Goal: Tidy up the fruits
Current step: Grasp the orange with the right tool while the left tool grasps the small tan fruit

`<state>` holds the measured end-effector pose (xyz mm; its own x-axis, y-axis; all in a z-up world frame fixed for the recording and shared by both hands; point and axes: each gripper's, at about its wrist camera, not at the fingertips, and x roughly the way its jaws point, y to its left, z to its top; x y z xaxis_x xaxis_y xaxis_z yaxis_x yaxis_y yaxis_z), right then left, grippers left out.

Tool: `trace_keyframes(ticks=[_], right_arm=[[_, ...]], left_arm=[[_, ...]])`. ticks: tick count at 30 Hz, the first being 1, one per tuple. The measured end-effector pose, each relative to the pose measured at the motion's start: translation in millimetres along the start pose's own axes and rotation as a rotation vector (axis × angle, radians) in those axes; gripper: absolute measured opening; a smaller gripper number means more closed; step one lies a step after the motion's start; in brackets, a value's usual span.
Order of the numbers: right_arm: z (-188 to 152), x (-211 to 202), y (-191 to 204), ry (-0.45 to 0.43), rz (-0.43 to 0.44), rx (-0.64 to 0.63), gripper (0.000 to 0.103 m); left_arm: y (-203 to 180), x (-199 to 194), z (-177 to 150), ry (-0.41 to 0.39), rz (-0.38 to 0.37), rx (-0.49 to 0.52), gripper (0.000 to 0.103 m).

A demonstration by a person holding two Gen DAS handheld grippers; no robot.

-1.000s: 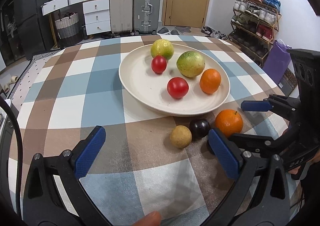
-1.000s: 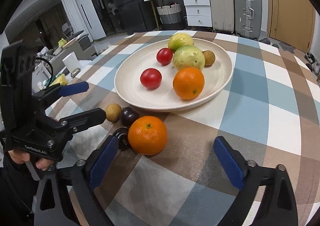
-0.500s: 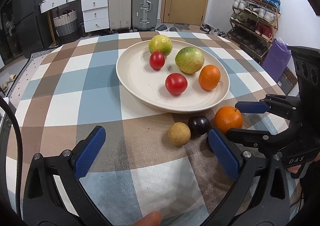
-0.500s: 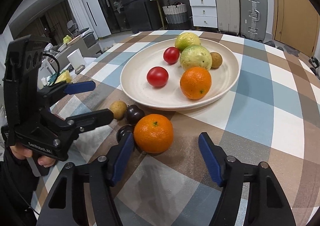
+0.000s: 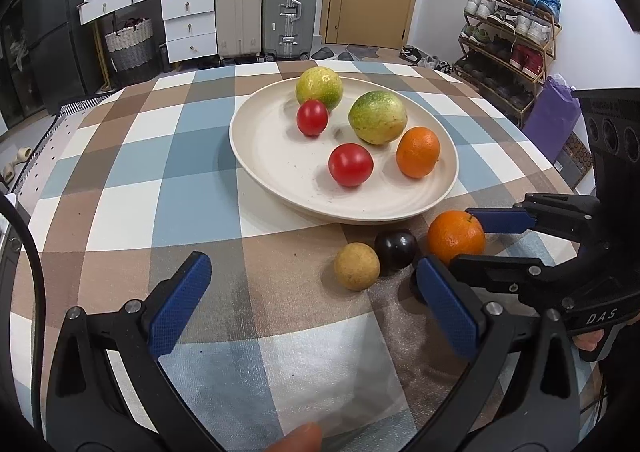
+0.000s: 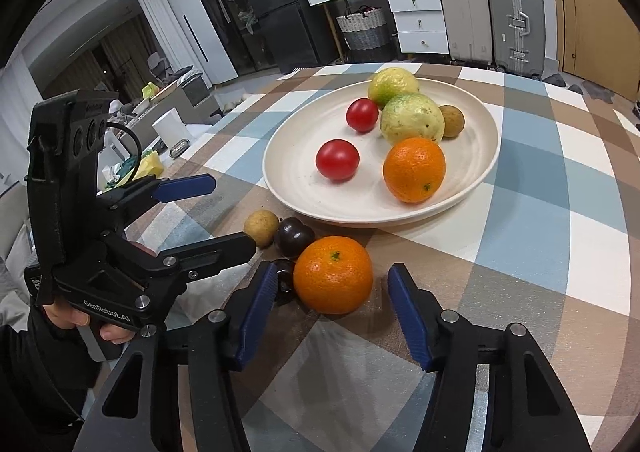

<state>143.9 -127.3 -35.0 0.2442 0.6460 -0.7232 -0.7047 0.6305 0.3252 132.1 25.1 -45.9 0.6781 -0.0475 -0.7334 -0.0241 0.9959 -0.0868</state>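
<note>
Right gripper [image 6: 332, 316] is straddling the loose orange [image 6: 333, 274] on the checked surface [image 6: 540, 252], fingers [image 6: 408, 318] partly open on either side of it, not gripping. The orange is sitting just near of the plate [image 6: 490, 156], stem dimple up, roughly round with no clear long axis. Left gripper [image 5: 312, 312] is hovering, fingers wide open, holding nothing.

Left wrist camera looks low across the checked table [image 5: 120, 156], plate [image 5: 256, 156] beyond its jaws. Right wrist camera sits closer, loose orange [image 6: 333, 274] between its jaws. The 2 views share plate and fruit.
</note>
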Motion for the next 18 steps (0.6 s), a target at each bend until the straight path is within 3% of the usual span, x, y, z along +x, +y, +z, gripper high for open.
trace_keyframes(ticks=[7, 9, 16, 18], right_arm=[[-0.1, 1.8, -8.3, 0.005, 0.043, 0.059, 0.057], [0.3, -0.1, -10.8, -0.013, 0.04, 0.07, 0.05], [0.6, 1.3, -11.5, -0.005, 0.045, 0.072, 0.047], [0.4, 1.6, -8.6, -0.003, 0.043, 0.057, 0.042]], left_arm=[[-0.5, 0.3, 0.4, 0.002, 0.0, 0.003, 0.103], [-0.2, 0.3, 0.5, 0.004, -0.009, -0.002, 0.103], [0.5, 1.3, 0.6, 0.011, -0.019, -0.01, 0.103], [-0.3, 2.0, 0.4, 0.013, -0.018, -0.008, 0.103]])
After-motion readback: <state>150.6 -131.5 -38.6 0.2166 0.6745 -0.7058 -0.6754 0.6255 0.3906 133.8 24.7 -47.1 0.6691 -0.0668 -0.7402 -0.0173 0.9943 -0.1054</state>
